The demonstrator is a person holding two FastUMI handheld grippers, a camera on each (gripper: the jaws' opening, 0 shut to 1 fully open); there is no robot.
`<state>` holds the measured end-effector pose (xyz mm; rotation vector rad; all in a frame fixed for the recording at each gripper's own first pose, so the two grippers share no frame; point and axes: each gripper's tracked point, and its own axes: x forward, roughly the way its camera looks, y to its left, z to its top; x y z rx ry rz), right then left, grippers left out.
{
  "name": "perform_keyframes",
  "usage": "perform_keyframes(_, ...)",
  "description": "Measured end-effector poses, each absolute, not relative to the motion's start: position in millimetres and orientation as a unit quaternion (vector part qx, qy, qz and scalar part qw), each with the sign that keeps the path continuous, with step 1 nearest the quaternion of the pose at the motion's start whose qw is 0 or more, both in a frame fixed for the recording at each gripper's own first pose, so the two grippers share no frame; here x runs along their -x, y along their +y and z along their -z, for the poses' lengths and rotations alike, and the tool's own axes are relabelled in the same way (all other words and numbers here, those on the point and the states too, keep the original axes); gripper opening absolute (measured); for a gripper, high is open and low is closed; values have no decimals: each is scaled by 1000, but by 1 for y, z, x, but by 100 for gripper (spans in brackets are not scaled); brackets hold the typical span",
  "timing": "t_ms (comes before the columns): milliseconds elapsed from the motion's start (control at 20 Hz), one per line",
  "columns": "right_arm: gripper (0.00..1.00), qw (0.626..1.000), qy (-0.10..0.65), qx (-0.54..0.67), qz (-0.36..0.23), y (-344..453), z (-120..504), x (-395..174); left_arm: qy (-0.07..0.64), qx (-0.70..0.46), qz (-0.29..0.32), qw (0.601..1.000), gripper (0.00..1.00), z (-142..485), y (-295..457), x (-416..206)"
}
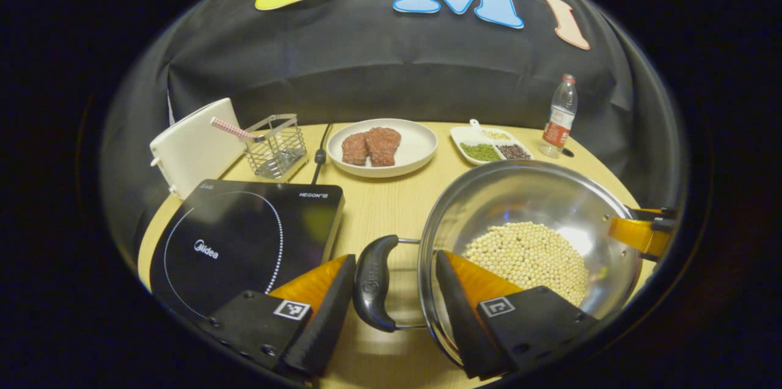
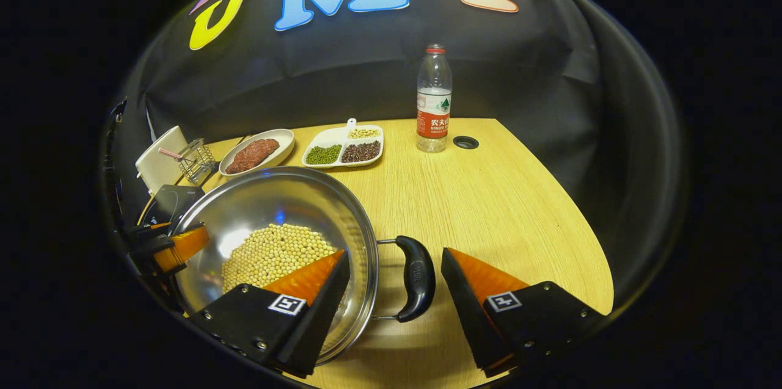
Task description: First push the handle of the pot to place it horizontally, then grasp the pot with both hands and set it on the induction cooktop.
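A steel pot (image 1: 519, 193) holding pale soybeans stands on the wooden table, to the right of the black induction cooktop (image 1: 244, 236). The pot's black left handle (image 1: 374, 282) lies between the fingers of my left gripper (image 1: 394, 297), which is open; its right finger reaches over the pot's rim. In the right gripper view, the pot (image 2: 275, 199) is at left and its black right handle (image 2: 416, 279) sits inside my open right gripper (image 2: 396, 291), with the left finger over the rim. Each view shows the other gripper (image 1: 641, 233) (image 2: 177, 248) at the pot's far side.
At the back stand a white plate with meat (image 1: 382, 146), a divided dish of beans (image 1: 492, 146), a water bottle (image 2: 434, 99), a wire basket (image 1: 276, 146) and a white board (image 1: 192, 145). A cable (image 1: 319, 157) runs to the cooktop. A grommet hole (image 2: 465, 143) sits near the bottle.
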<state>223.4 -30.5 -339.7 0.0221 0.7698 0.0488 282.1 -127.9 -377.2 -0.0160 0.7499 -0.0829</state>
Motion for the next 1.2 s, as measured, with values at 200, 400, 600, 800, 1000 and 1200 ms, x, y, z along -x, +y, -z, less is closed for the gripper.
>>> perform_keyframes(200,64,930,368,-3,-17,-31,341,-223,359,7,38,932,78,377,-129,-283)
perform_keyframes(400,57,931,365,-1,-14,-31,339,-222,352,15,40,935,70,376,-130,-283)
perform_keyframes(600,51,930,367,-6,-12,-30,340,-221,348,8,36,937,68,374,-130,-284)
perform_keyframes(800,52,929,369,-11,-8,-34,335,-217,339,-2,38,940,71,367,-132,-285)
perform_keyframes(1000,51,934,357,-10,-8,-39,318,-215,332,2,34,943,67,346,-139,-276)
perform_keyframes(1200,52,937,349,4,-16,-40,299,-208,323,1,21,946,71,329,-134,-269)
